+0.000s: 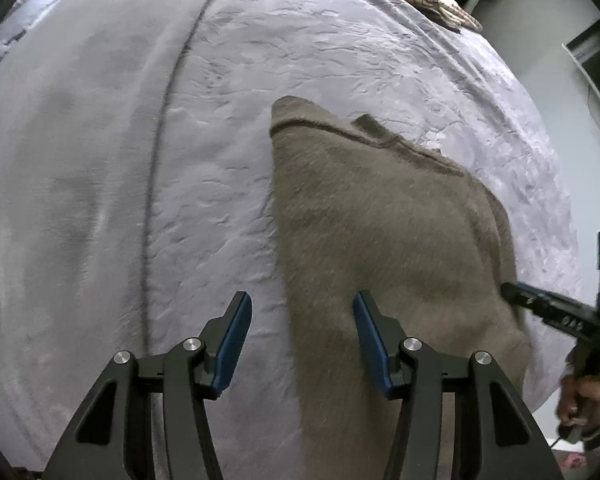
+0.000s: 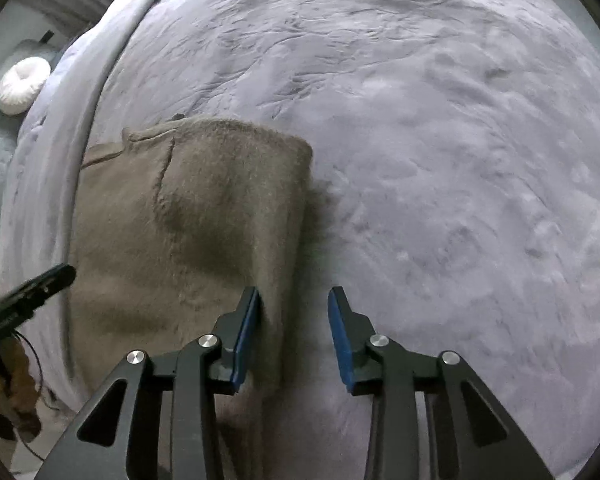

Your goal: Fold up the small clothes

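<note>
One brown fleece garment (image 1: 384, 232) lies flat on a wide grey bed (image 1: 100, 160), near the bed's edge, with both grippers held above it and pointing steeply down. The bed's plush cover fills nearly all of both wrist views. The garment looks already doubled over, with a seam line running across its far part, so the fold seems partway done: a judgement, not something seen.

From the left wrist view, the garment spreads from the centre toward 4 o'clock. The left gripper (image 1: 302, 334) has its jaws released and apart; the garment's left edge runs up between them, the right blue pad over the fabric and the left pad over bare bed. Nothing is pinched.

From the right wrist view, the garment sits from the centre toward 8 o'clock. The right gripper (image 2: 294, 334) also has released jaws; the garment's right edge lies just beside its left pad, the right pad over bare bed.

Next, each gripper likely needs to lower onto its own edge and clench, then carry that edge across for another fold.
</note>
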